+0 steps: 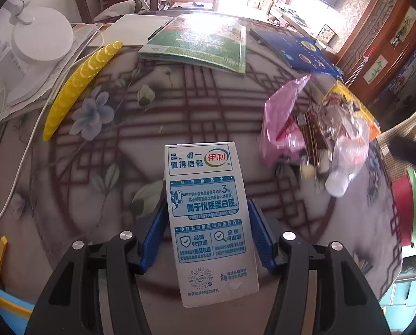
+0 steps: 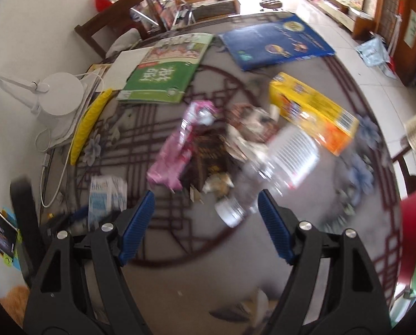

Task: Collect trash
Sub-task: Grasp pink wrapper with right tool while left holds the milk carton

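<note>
My left gripper (image 1: pixel 207 206) is shut on a white and blue milk carton (image 1: pixel 208 217); its blue pads press the carton's two sides, and the carton stands lengthwise between the fingers above the patterned table (image 1: pixel 213 106). The right wrist view shows the same carton (image 2: pixel 106 198) at the left. A trash pile lies to the right: a pink wrapper (image 1: pixel 280 117), a clear plastic bottle (image 1: pixel 344 156) and a yellow box (image 1: pixel 355 106). My right gripper (image 2: pixel 206 195) is open above the table. The blurred bottle (image 2: pixel 252 184) lies just beyond its right finger, beside the pink wrapper (image 2: pixel 174 150) and yellow box (image 2: pixel 314 111).
A green book (image 1: pixel 202 44) and a blue book (image 1: pixel 300 53) lie at the table's far side. At the left are a yellow ridged curved object (image 1: pixel 76 83), a white lamp base (image 1: pixel 40 39) and a white cable (image 1: pixel 18 178). A red and green object (image 1: pixel 406 209) stands off the right edge.
</note>
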Motion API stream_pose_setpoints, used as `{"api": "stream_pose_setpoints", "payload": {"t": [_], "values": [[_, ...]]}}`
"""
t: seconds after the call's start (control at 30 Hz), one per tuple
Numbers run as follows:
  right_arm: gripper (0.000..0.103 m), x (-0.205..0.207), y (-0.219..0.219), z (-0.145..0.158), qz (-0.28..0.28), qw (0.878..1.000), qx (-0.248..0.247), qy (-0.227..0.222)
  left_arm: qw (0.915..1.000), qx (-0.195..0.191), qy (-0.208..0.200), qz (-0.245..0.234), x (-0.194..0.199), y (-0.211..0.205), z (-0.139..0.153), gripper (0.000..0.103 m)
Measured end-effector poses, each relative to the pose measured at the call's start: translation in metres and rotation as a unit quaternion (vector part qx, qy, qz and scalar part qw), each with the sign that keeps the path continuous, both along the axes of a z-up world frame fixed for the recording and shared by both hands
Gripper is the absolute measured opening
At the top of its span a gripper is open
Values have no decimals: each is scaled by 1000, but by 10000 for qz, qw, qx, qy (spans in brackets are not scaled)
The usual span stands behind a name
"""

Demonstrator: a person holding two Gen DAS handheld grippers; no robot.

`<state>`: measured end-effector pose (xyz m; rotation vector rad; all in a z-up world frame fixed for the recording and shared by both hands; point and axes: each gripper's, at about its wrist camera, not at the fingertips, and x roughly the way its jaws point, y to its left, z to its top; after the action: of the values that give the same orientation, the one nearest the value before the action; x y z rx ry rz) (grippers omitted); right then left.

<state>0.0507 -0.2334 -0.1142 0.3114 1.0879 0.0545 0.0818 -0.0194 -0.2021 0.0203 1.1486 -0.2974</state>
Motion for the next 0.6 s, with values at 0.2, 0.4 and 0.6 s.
{"api": "stream_pose_setpoints", "payload": {"t": [0.2,0.4,0.6], "values": [[74,72,33,-7,183,9994,-195,-198,9997,-63,75,213,-9,8,-1,55],[74,121,46,-43,69,9986,-430,296,9995,35,-54,307,-9,17,3,55],[27,136,55,-72,172,9955,-544,761,9988,42,31,495,-4,29,0,55]]}}
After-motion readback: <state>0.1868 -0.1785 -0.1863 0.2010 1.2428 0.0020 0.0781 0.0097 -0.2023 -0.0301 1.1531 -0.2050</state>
